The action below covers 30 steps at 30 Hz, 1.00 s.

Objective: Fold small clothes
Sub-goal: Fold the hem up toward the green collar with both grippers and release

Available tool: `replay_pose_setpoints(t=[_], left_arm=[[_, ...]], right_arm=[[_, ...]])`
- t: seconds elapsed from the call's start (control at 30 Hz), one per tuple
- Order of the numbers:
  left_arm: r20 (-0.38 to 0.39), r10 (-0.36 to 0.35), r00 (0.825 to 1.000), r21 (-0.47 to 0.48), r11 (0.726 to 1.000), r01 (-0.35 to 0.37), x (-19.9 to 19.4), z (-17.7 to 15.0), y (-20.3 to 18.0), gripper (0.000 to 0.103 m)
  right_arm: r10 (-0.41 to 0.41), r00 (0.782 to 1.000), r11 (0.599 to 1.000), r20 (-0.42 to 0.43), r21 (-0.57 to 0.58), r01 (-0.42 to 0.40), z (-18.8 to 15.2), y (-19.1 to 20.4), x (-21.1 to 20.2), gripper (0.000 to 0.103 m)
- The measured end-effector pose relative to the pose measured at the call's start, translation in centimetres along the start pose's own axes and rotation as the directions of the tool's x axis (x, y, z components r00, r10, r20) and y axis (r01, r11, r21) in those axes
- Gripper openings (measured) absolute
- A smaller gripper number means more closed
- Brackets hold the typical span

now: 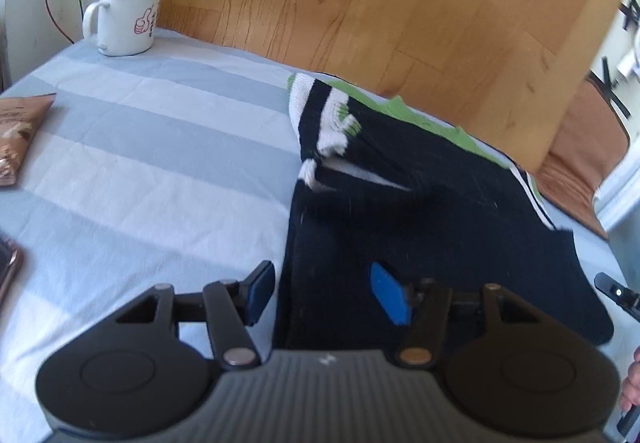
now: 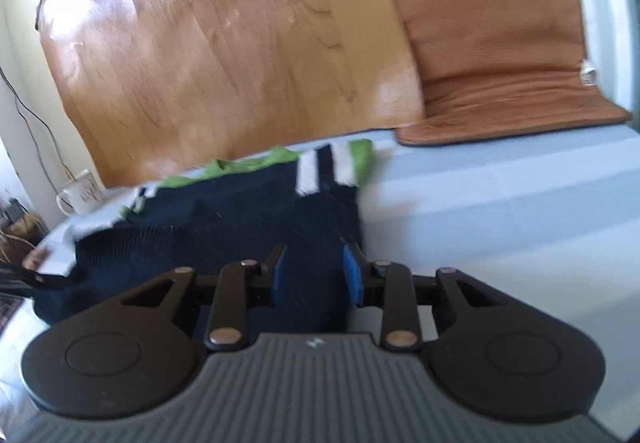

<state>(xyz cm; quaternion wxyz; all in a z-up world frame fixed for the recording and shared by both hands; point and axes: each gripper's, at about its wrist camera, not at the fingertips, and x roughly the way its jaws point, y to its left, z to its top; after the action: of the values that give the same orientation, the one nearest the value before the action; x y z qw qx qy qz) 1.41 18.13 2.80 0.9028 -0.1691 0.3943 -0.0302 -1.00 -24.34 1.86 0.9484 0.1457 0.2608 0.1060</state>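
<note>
The sweater [image 1: 420, 211] is lying flat on the striped table [image 1: 152, 147], right in front of both tools, with its near hem running across under their fingertips. Its long axis is stretching away from the hem toward the wooden board [image 1: 400, 3] at the back, where the striped sleeves are folded in.

The left hand-held gripper [image 1: 326, 293] is hanging over the sweater's left near corner. Its jaws are standing moderately wide: one pad is sitting over bare table just beside the side edge, the other over the dark knit, so the edge is running between them, but neither pad is pressing on cloth.

The right hand-held gripper [image 2: 316, 275] is hovering over the right near corner. Its jaws are standing narrower, with dark knit showing between the pads, and I judge they are not pinching it, though blur is leaving that unsure. In the right wrist view the other tool is showing only at the far left edge.

Each tool is nearest its own corner, so a two-handed lift of the hem toward the back is looking like the likely next fold.

The sweater is a dark navy to black knit, with white and black bands and green trim on the cuffs and along the far edge. It is looking soft and limp.
</note>
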Motion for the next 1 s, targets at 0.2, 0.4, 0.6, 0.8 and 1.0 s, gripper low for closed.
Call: replay_pose_setpoints(t=[0.2,0.4,0.6,0.8,1.0], left_arm=[[0.019,0.01,1.0,-0.047,0.999,-0.009,-1.1,-0.4,1.1,0.062],[-0.005,0.029,1.0,0.054,0.998,-0.028,0.1,-1.8,-0.8,0.014],[-0.038,0.025,0.999,0.082,0.996,-0.021,-0.6,-1.8,-0.1,0.013],[-0.042,0.082,0.996,0.142,0.987,-0.076,-1.0,-1.6,-1.0,0.028],[0.075,0.085,0.994,0.158,0.983,-0.096,-3.3,3.0,-0.5,0.026]], right_arm=[[-0.005,0.999,0.996,-0.048,0.084,0.009,-2.6,-1.4,-1.2,0.041],[0.035,0.997,0.987,-0.072,0.156,-0.023,-2.7,-1.1,-0.7,0.014],[0.0,0.993,0.995,-0.116,0.102,0.012,-2.8,-1.0,-1.0,0.013],[-0.016,0.989,1.0,-0.146,0.022,0.02,-1.1,-0.8,-1.5,0.025],[0.017,0.998,0.998,-0.062,-0.061,-0.021,6.7,-0.3,0.2,0.025]])
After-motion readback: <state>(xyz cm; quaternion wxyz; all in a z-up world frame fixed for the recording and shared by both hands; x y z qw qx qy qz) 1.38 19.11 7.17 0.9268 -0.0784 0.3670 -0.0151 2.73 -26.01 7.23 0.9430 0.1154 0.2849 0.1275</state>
